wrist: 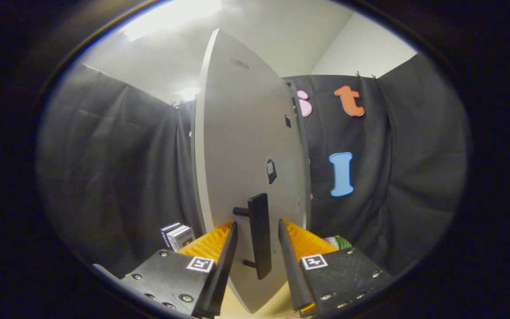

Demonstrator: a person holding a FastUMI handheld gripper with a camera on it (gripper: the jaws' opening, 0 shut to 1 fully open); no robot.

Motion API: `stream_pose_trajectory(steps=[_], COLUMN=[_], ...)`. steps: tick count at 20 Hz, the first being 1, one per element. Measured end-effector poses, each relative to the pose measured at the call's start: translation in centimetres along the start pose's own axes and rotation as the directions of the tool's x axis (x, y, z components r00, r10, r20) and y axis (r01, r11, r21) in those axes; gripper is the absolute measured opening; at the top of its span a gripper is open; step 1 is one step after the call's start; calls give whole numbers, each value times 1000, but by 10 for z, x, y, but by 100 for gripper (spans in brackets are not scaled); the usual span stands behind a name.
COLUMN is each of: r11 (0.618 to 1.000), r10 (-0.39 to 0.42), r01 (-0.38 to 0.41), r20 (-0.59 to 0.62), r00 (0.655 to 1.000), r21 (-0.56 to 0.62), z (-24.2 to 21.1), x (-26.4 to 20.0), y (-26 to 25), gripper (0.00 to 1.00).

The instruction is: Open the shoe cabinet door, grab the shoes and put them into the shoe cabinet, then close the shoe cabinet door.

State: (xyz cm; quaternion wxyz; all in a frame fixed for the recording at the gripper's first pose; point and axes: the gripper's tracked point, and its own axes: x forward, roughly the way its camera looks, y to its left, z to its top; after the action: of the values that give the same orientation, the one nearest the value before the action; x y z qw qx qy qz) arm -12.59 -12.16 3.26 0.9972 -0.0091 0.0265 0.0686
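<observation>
Booth — door handle (259, 235) within hand-held gripper (257, 232)

Bright ceiling lights (171, 15) blow out overhead; cabinet door (246, 146) evenly lit, cloth walls dim, heavy fisheye bending, soft focus.

No legible text is showing anywhere. Two square black-and-white coded markers are sitting on the gripper (257, 223) body, a left marker (200, 264) and a right marker (314, 261), carrying patterns and no words. A small dark sticker (271, 170) is sitting on the cabinet door (237, 133) above the handle (260, 235), its print too small to read. Small boxes (177, 235) are standing left of the door, with print that is blurred and unreadable. The gripper's fingers are standing apart, flanking the handle, which is sitting between them. Whether they are touching it cannot be told.
</observation>
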Motion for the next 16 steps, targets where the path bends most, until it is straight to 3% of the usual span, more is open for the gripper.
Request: stream_pose_trajectory(steps=[3, 9, 15, 16], r11=[999, 999, 999, 999], r10=[34, 15, -39, -47], r01=[-34, -12, 38, 47], r20=[-25, -79, -45, -37], r00=[999, 997, 998, 998], r21=[6, 40, -8, -19], z=[-8, -23, -24, -24], x=[17, 51, 73, 77], y=[21, 37, 51, 56], gripper=[57, 57, 86, 86])
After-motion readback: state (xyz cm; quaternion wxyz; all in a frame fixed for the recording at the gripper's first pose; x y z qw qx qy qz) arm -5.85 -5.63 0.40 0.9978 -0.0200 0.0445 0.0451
